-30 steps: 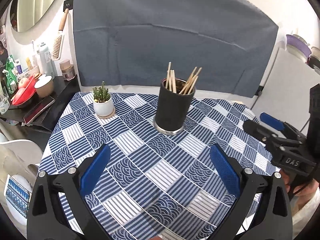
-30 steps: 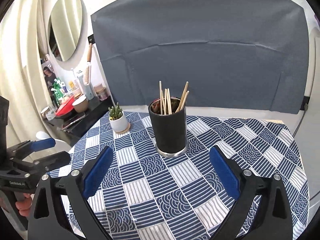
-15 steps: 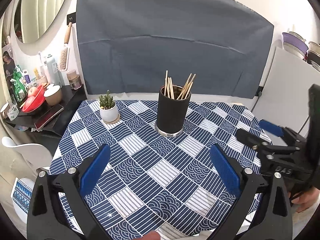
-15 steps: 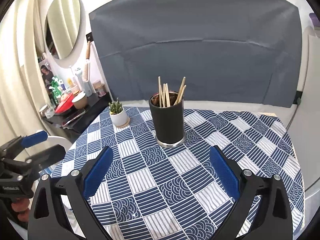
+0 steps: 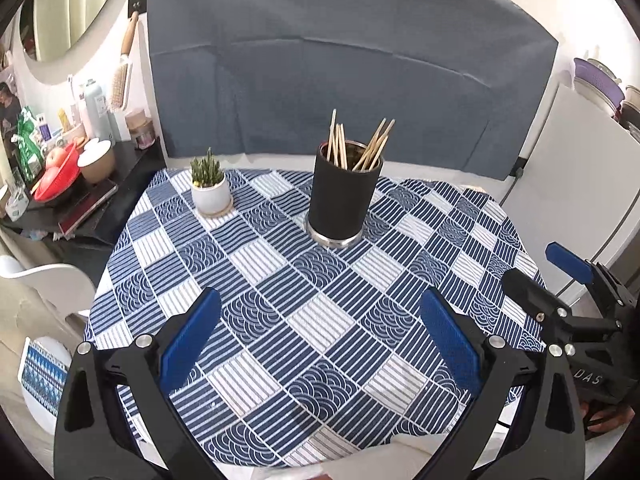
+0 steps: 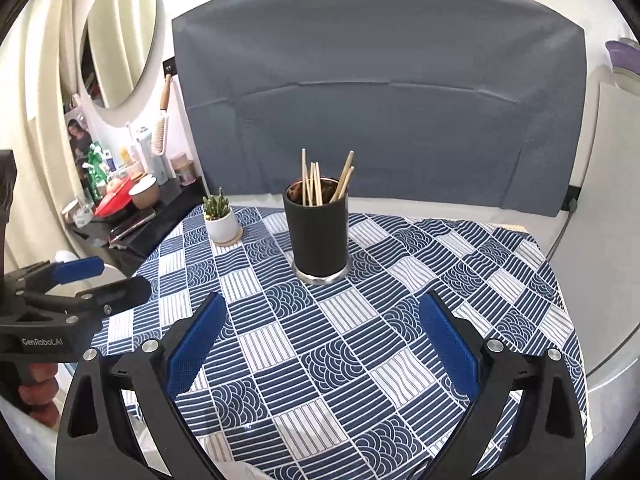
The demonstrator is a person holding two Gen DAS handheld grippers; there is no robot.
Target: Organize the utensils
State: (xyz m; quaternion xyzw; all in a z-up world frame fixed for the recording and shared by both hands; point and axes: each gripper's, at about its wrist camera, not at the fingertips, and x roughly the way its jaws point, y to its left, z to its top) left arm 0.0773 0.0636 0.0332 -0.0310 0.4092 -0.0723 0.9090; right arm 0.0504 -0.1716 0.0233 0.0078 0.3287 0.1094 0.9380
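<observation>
The left tool (image 5: 320, 320) is hovering above the near part of the worktop (image 5: 460, 216), and its two blue pads (image 5: 188, 340) are standing wide apart with nothing between them. The right tool (image 6: 320, 324) is hanging in the same way over the near side, also spread wide and gripping nothing. Each tool is showing at the edge of the other camera view, the right one (image 5: 560, 284) at the right border and the left one (image 6: 80, 280) at the left border. The black cup (image 5: 344, 196) is standing upright near the middle of the worktop, on the blue and white patterned cloth (image 5: 304, 320), well apart from both tools. The wooden chopsticks (image 5: 356, 144) are sitting inside the cup, and their ends are leaning out in different directions above the rim. A small potted plant (image 5: 210, 188) is standing on a round coaster to the left of the cup, not touching it
</observation>
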